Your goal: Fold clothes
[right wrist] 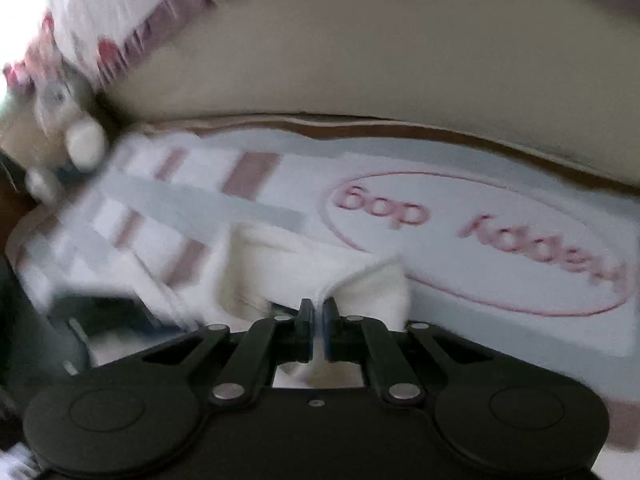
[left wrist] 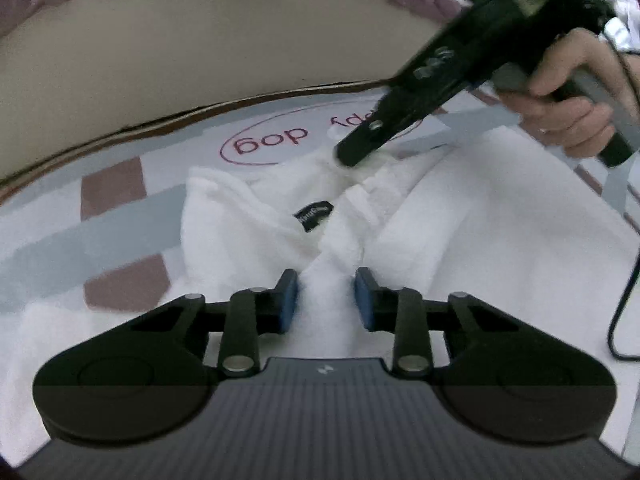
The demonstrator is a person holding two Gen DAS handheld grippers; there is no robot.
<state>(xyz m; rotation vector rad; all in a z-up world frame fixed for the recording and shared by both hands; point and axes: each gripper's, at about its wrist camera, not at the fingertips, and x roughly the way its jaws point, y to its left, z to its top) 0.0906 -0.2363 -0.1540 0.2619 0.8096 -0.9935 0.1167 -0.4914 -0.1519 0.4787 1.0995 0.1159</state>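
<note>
A white fleece garment (left wrist: pixel 460 220) with a small black label (left wrist: pixel 314 216) lies bunched on the bed. My left gripper (left wrist: pixel 326 300) has its blue pads apart, with a twisted ridge of the white cloth running between them. My right gripper (left wrist: pixel 356 152) comes in from the upper right, held by a hand (left wrist: pixel 568 112), and pinches the far end of that ridge. In the right wrist view my right gripper (right wrist: pixel 318 312) is shut on a fold of the white garment (right wrist: pixel 280 264).
The bed cover (left wrist: pixel 120 220) is white with grey and mauve checks and a pink oval with lettering (right wrist: pixel 480 240). A beige headboard (left wrist: pixel 200 40) stands behind it. A frilled pillow (right wrist: pixel 120 20) lies at the far left. A black cable (left wrist: pixel 624 300) hangs at the right.
</note>
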